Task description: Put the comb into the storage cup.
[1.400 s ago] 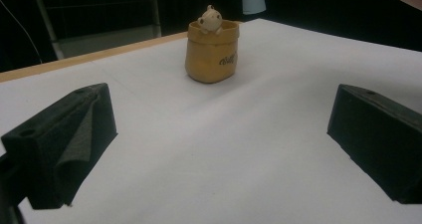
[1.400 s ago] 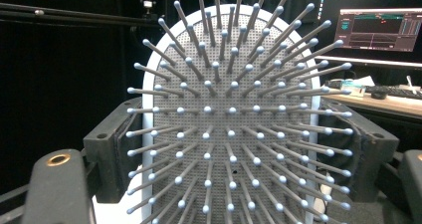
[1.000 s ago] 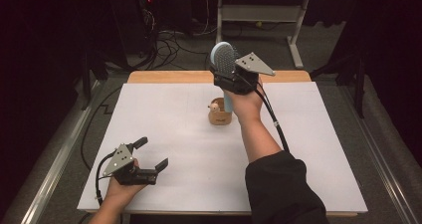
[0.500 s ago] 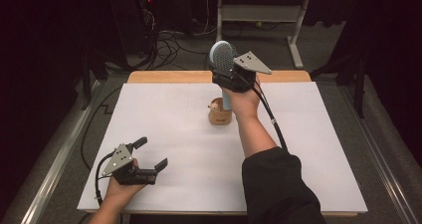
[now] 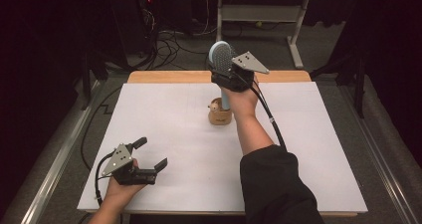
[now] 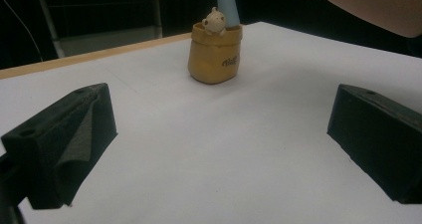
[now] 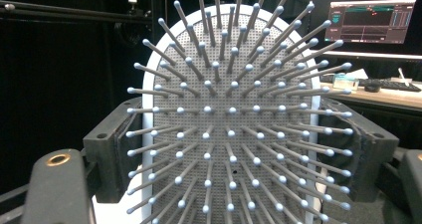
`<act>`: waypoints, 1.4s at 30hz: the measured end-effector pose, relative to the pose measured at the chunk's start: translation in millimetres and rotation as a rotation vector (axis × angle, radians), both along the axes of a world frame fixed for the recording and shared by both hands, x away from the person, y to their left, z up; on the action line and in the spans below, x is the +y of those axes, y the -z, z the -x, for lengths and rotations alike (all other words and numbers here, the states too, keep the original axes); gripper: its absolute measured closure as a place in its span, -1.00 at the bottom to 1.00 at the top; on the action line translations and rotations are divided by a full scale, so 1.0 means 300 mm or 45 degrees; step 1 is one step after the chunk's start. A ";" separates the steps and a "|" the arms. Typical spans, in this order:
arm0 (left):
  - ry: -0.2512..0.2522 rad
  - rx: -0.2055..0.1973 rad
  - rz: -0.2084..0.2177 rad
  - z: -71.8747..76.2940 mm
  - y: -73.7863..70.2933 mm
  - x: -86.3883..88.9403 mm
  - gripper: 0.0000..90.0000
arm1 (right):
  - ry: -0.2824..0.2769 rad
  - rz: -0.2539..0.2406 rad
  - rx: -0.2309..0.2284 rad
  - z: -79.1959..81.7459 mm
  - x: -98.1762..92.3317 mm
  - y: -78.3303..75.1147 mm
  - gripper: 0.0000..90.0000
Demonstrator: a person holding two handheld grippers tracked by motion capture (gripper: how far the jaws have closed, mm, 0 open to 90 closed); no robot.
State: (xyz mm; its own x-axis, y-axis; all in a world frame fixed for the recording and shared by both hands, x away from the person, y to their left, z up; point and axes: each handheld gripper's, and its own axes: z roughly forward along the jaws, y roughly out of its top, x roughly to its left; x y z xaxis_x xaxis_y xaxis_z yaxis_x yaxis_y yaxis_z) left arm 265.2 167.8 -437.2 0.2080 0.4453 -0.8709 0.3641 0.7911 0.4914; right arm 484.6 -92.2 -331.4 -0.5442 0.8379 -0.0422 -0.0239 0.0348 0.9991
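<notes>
A light-blue hairbrush (image 5: 221,58) stands upright, its handle down inside a small tan holder (image 5: 219,117) with a little bear figure on its rim, at the table's far middle. My right gripper (image 5: 227,77) is shut on the brush just under its head. In the right gripper view the bristled brush head (image 7: 234,109) sits between the two jaws of that gripper (image 7: 234,152). My left gripper (image 5: 151,153) rests open at the front left, holding nothing. In the left gripper view the holder (image 6: 214,59) and brush handle (image 6: 226,5) lie ahead of the open left gripper (image 6: 224,114).
The white table top (image 5: 164,114) has a wooden strip (image 5: 164,76) along its far edge. Beyond it are cables on the floor and a grey frame (image 5: 259,15). A lit monitor (image 7: 370,20) and a desk show in the right gripper view.
</notes>
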 end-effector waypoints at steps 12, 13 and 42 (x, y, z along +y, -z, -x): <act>-0.014 0.009 0.027 0.000 -0.008 0.008 -1.00 | -0.012 0.024 0.024 -0.013 0.024 0.038 -0.54; -0.014 0.012 0.033 0.001 -0.009 0.008 -1.00 | -0.011 0.025 0.021 -0.013 0.025 0.039 -0.54; -0.004 0.009 0.019 0.002 -0.007 0.000 -1.00 | -0.010 0.022 0.030 -0.012 0.014 0.094 -0.54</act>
State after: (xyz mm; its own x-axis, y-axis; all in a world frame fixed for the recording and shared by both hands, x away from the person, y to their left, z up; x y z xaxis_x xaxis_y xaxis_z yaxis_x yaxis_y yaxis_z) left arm 264.7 167.7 -435.1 0.2005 0.4329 -0.8789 0.3653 0.7994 0.4771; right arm 488.2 -88.1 -359.5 -0.5517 0.8329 -0.0439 -0.0006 0.0522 0.9986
